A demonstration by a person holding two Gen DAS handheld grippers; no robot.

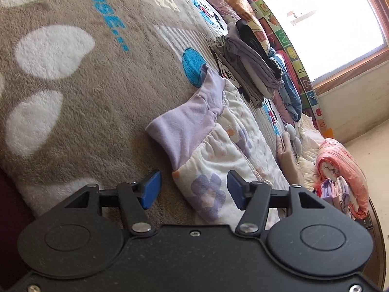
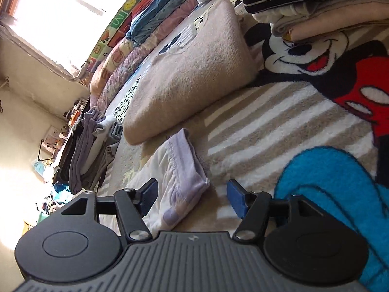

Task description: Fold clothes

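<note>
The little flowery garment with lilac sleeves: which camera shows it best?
The left wrist view: the flowery garment lies spread out, one lilac sleeve and the printed body visible. The right wrist view catches only a lilac cuff and some white fabric.

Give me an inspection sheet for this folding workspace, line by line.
Surface: plush cartoon-print blanket covering the bed.
Job's things: small floral garment with lilac sleeve lying flat on the blanket; stack of folded clothes beyond it.
Clutter: beige pillow; pink bundle at the bed's edge.
Grippers: left gripper open, jaws astride the garment's hem; right gripper open near the lilac cuff.
Cables: nothing seen.
Surroundings: bright window, alphabet mat along the wall.
</note>
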